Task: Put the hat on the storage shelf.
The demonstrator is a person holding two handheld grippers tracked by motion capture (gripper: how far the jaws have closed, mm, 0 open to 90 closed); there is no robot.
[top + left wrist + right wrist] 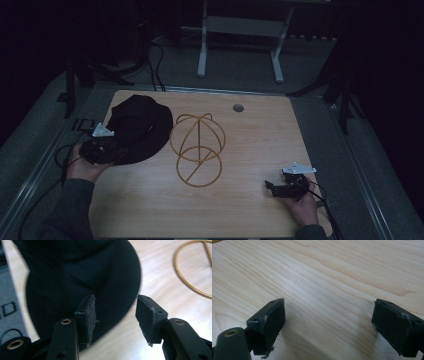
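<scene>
A black brimmed hat (137, 127) lies on the left part of the wooden table (250, 140). Beside it on the right stands a gold wire hat stand (197, 147), a dome of hoops on a ring base. My left gripper (102, 150) is at the hat's near left edge. In the left gripper view the hat (75, 277) lies right in front of the left gripper (116, 315), whose jaws are open above the brim edge with nothing gripped. My right gripper (277, 187) rests low at the table's front right, open, with bare wood between its jaws (328, 322).
A small round hole (238, 107) sits near the table's far edge. A white desk frame (240, 40) stands on the floor beyond the table. Cables trail off the left side. A gold hoop of the stand (192, 270) shows at the upper right of the left gripper view.
</scene>
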